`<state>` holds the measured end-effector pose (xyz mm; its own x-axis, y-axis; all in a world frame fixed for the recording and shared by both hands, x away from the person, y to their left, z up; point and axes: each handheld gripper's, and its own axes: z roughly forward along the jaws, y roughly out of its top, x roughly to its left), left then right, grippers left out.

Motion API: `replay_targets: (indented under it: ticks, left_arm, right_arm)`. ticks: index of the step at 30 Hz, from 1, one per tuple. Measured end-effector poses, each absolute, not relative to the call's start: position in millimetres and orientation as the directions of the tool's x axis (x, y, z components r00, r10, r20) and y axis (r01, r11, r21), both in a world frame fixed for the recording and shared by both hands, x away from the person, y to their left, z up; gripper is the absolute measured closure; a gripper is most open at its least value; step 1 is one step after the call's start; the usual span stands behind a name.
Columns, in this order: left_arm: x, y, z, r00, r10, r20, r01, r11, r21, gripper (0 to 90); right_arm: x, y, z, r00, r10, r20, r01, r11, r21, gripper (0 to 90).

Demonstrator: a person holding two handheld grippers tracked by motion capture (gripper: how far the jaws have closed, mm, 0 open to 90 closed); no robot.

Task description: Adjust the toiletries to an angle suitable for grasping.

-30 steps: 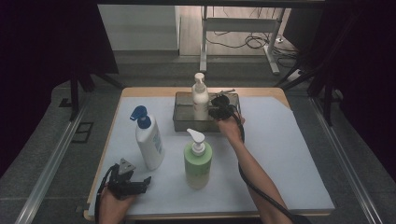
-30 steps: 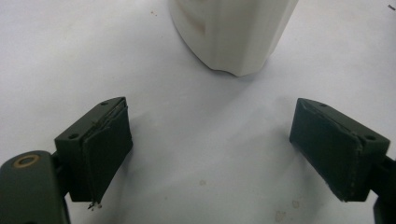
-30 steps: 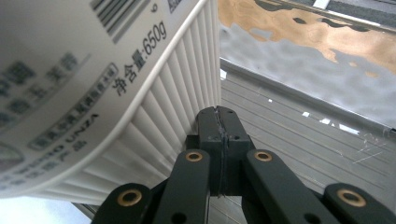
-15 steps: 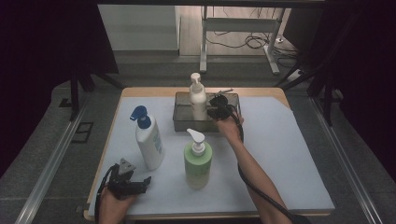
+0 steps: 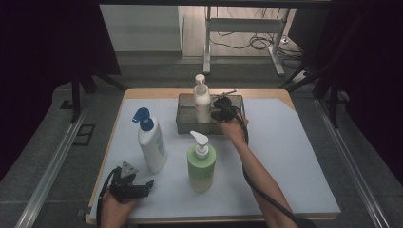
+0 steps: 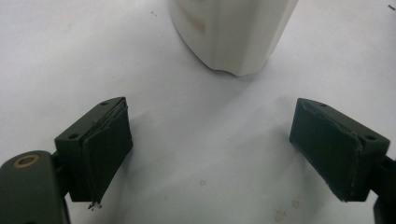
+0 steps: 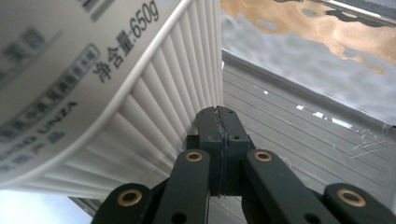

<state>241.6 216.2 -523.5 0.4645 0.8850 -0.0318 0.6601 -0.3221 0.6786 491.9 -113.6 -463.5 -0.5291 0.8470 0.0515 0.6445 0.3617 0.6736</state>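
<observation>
Bottle (image 5: 201, 99) tilts slightly in tray (image 5: 185, 118), nudged by shut, empty right claw (image 5: 222, 110); left claw (image 5: 142, 186) open, idle on table (image 5: 294, 156).

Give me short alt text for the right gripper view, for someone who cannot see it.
The right gripper, its two black jaws pressed shut with nothing between them, rests beside a ribbed white pump bottle printed with grey text including "650g". Behind them lies the scratched metal floor and rim of a tray.
</observation>
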Motion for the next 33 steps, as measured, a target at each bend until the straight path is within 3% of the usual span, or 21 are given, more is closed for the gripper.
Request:
replay_targets:
  ticks: [33]
  left_arm:
    - [241.5, 216.1, -523.5, 0.464, 0.885, -0.033, 0.66, -0.321, 0.679, 12.3]
  right_arm:
    - [493.5, -105.7, -463.8, -0.553, 0.832, 0.056, 0.643, 0.383, 0.663, 86.8]
